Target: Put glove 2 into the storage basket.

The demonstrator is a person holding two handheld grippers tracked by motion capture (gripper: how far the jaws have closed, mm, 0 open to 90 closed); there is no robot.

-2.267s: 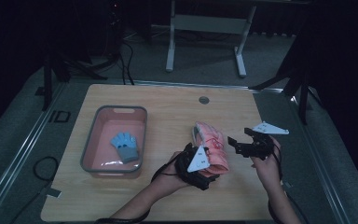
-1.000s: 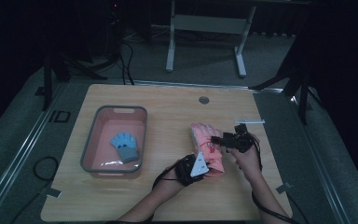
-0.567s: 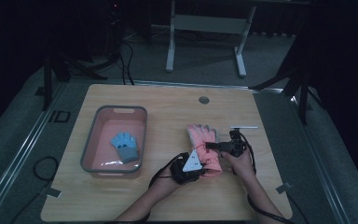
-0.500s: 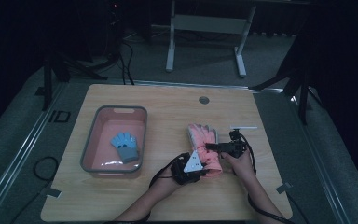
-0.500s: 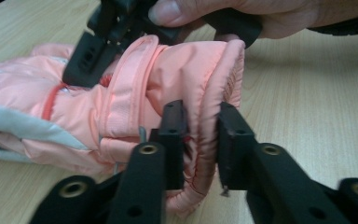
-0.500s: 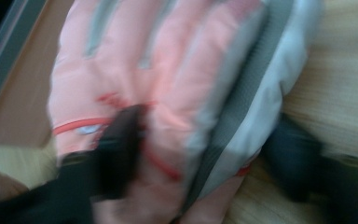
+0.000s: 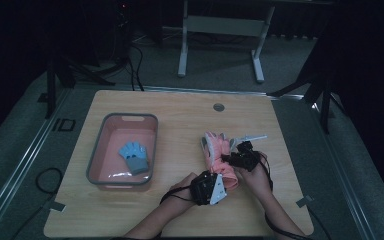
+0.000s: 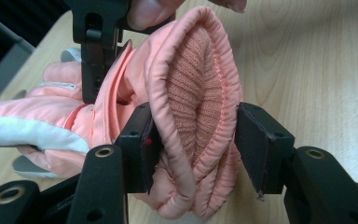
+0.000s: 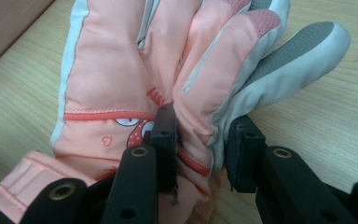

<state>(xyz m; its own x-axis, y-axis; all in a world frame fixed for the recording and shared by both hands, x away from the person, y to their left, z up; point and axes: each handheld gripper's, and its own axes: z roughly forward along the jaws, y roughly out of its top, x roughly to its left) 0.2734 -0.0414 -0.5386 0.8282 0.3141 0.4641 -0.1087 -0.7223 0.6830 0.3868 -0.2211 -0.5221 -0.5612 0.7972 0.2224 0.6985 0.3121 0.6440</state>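
A padded pink ski glove with white and grey trim (image 7: 219, 159) lies on the right half of a light wooden desk (image 7: 180, 120), its fingers pointing away from the person. The left tool (image 8: 193, 147) sits at the glove's ribbed cuff, which stands between its jaws; the jaws have just been opening, the left pad touches the cuff and the right pad stands slightly off it. The right tool (image 9: 200, 140) pinches a fold at the glove's side below the fingers, its jaws having just been closing. At the left of the desk, a pink plastic tub with a grey rim (image 7: 96, 160) contains a small blue glove (image 7: 134, 155).
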